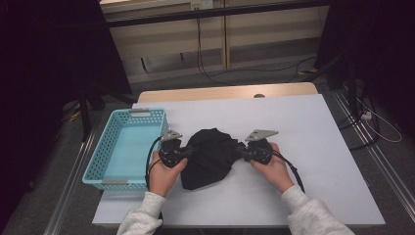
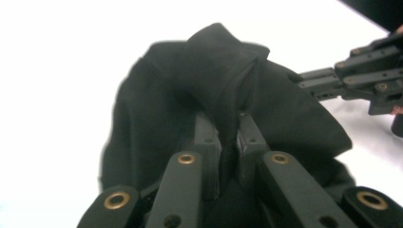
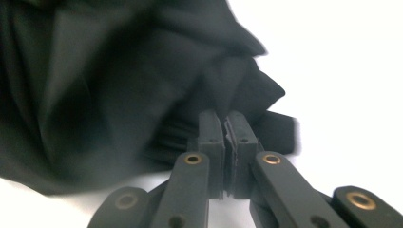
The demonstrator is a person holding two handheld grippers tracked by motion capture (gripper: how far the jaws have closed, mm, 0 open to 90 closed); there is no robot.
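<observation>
Black cloth (image 1: 208, 156) sits bunched mid-table on the white sheet (image 1: 303, 147), soft matte fabric, rumpled into thick folds, no label or print I can read. My L gripper (image 1: 188, 151) is clamped on a raised fold at its left edge (image 2: 228, 109), jaws nearly together w/ fabric pinched between. R gripper (image 1: 241, 151) is clamped too, pinching a thin bit of the cloth's right edge (image 3: 225, 114). Teal plastic basket (image 1: 105, 161), perforated walls, rectangular, lies just left of my L hand (image 1: 164, 171). Wood tabletop edge (image 1: 220, 92) shows beyond the sheet.
</observation>
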